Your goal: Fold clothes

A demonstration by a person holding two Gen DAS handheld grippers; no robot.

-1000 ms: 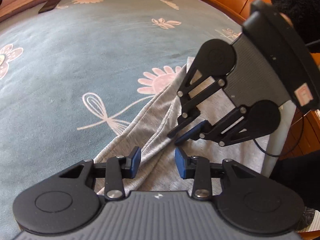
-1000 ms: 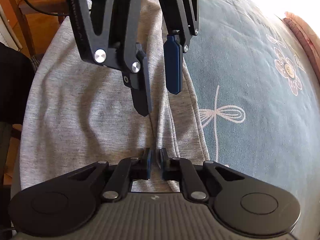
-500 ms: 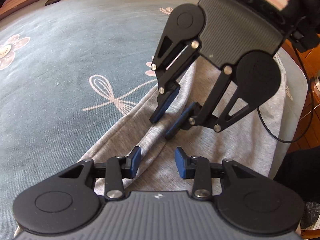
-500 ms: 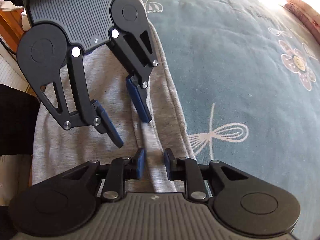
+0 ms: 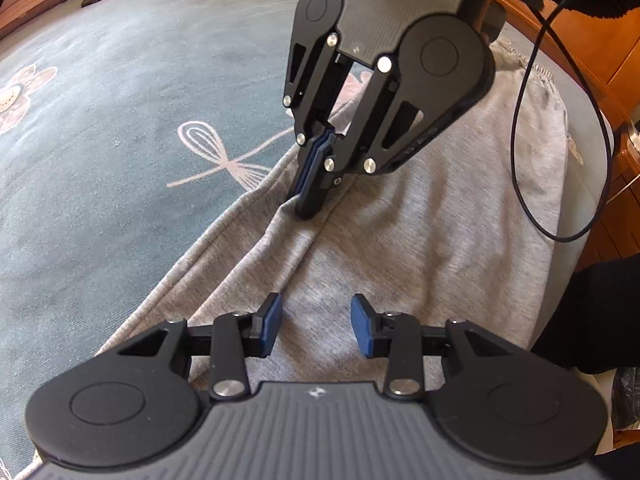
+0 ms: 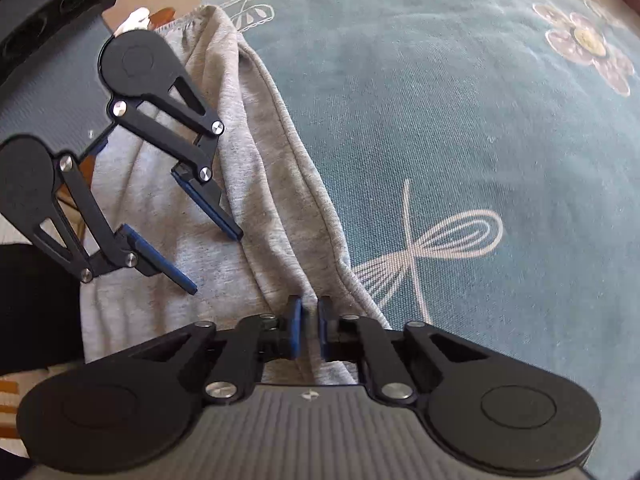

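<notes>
Near the teal flower-printed bedspread's edge, the wrinkled grey cotton garment lies creased; the right gripper, parted earlier, now pinches its ridge; the left gripper hovers half-open.

Teal floral bedspread, orange wooden furniture

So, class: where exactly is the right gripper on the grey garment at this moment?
In the left wrist view, the right gripper is shut on a raised ridge of the grey garment, near its edge beside the blue floral bedcover, ahead of the open left gripper.
</notes>
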